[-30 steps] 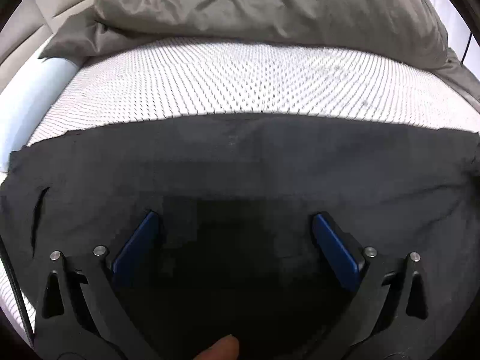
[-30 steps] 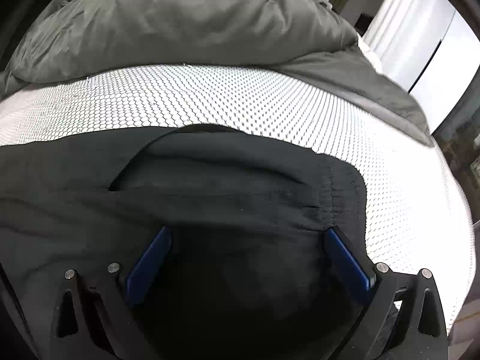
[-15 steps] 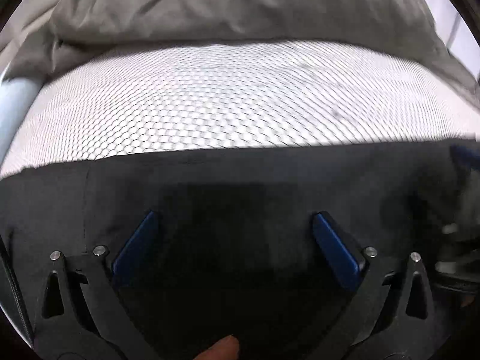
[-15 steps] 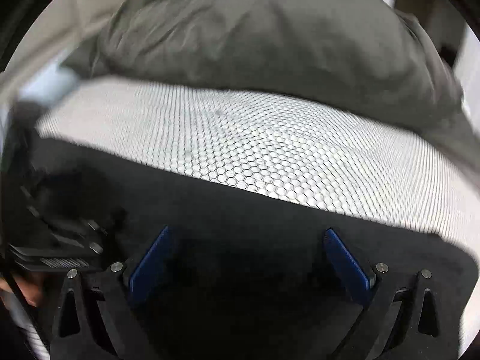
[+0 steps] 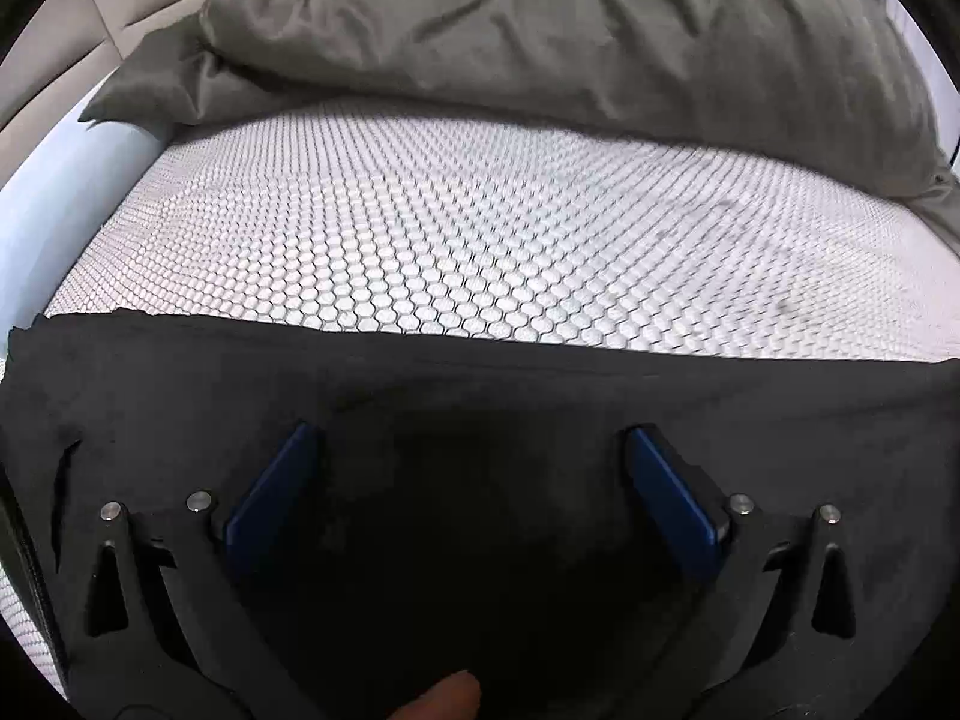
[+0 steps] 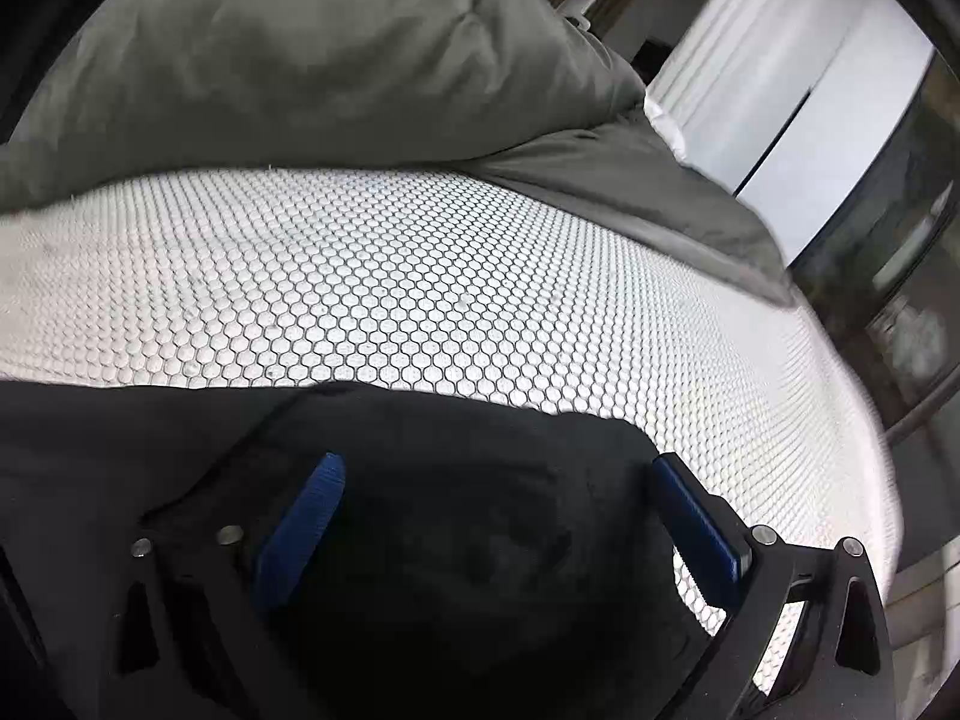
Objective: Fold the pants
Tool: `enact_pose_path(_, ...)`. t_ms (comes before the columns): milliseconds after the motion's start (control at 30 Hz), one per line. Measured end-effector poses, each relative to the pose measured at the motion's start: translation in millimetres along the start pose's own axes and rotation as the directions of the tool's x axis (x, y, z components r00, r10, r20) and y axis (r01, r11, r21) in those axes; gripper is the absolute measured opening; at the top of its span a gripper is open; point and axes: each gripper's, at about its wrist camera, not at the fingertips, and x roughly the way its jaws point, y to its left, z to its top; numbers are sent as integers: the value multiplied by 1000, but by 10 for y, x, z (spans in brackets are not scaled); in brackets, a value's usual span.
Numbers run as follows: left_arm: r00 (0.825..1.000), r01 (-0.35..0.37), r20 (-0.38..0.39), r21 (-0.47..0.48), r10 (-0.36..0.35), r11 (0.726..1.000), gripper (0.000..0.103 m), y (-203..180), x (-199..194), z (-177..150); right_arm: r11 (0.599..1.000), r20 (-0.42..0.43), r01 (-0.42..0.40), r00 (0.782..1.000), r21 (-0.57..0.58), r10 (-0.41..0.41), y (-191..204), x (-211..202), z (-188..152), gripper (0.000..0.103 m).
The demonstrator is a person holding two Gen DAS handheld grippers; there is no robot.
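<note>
In the left wrist view, the left gripper (image 5: 468,450) is hovering over the black pants (image 5: 480,378) with its jaws standing wide apart, nothing between them but dark cloth lying below. Outside the left jaw the fabric is running off toward the frame edge, where a thin slit (image 5: 60,480) is showing. Between the jaws the pants are lying flat, and just ahead of the fingertips their straight edge is crossing the whole view. Beyond that edge the white honeycomb-patterned mattress (image 5: 480,240) is spreading out, and further ahead a rumpled grey duvet (image 5: 540,30) is piling up. Behind the jaws, at the bottom edge, a fingertip (image 5: 444,699) of the person is peeking in.

In the right wrist view, the right gripper (image 6: 498,468) is also holding its jaws wide apart over the pants (image 6: 450,510). A fold line is running diagonally just outside the left jaw. The cloth is filling the gap between the jaws, and its rounded end is stopping at the right jaw, which is sitting over bare mattress (image 6: 480,276). Ahead, the duvet (image 6: 300,48) is lying bunched; right of it, white panels (image 6: 780,90) are standing, blurred.
</note>
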Motion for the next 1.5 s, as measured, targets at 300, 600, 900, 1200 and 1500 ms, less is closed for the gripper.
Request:
enact_pose_path(300, 974, 226, -8, 34, -226, 974, 102, -120, -644, -461, 833, 13, -551, 833, -53, 553, 556, -992, -306, 103)
enact_pose_path(600, 984, 179, -42, 203, -174, 963, 103, -188, -505, -943, 844, -112, -451, 892, -292, 438, 903, -960, -759, 102)
enact_pose_path(900, 995, 102, -10, 181, -102, 978, 102, -57, -468, -883, 899, -72, -424, 905, -110, 419, -245, -603, -839, 99)
enact_pose_path(1200, 982, 175, -12, 411, -186, 894, 103, -607, -668, -1164, 820, -41, -468, 875, -330, 483, 562, -1137, -1027, 101)
enact_pose_path(1500, 989, 149, -29, 288, -146, 946, 103, 321, -425, -962, 829, -96, -483, 874, -282, 476, 476, -993, -1092, 102)
